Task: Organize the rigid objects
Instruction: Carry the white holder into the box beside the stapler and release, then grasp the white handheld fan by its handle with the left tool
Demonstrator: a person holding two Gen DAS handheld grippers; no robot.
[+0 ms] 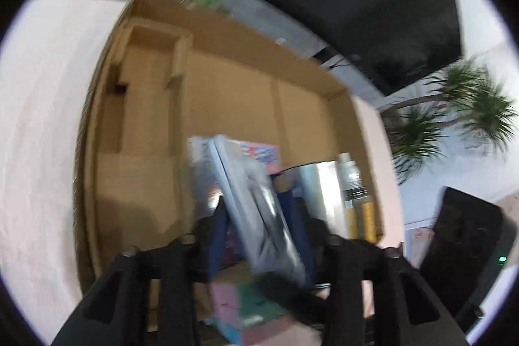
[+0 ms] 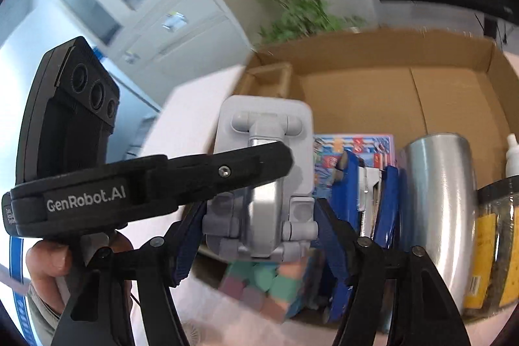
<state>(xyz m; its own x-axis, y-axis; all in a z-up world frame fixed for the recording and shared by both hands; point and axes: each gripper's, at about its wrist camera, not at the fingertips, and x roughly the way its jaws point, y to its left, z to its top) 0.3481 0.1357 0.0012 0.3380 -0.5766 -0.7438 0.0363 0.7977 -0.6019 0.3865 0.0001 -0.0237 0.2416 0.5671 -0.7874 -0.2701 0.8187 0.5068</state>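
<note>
A grey stand [image 2: 264,184], folded and hinged, is held between the blue pads of the right gripper [image 2: 259,216], whose jaws are partly open and closed on its lower sides; it sits at centre frame in the right view, above the near edge of the box [image 2: 454,93]. In the left view the same stand [image 1: 259,203] is seen edge-on at lower centre, lying between the fingers of the left gripper [image 1: 261,216]; its jaws are set fairly narrow, but whether the pads press on the stand cannot be told through the blur. The left gripper's black body crosses the left half of the right view. Below the stand a pastel cube [image 2: 262,284] is seen, and to the right a steel cup [image 2: 444,200], a jar [image 2: 493,248] and a colourful pack [image 2: 356,148] are already in the box. The stand is judged to be mid-carry toward the box. The next move calls for lowering it into the bare cardboard area at the upper left of the left view, clear of the cup, before the jaws are released.
</note>
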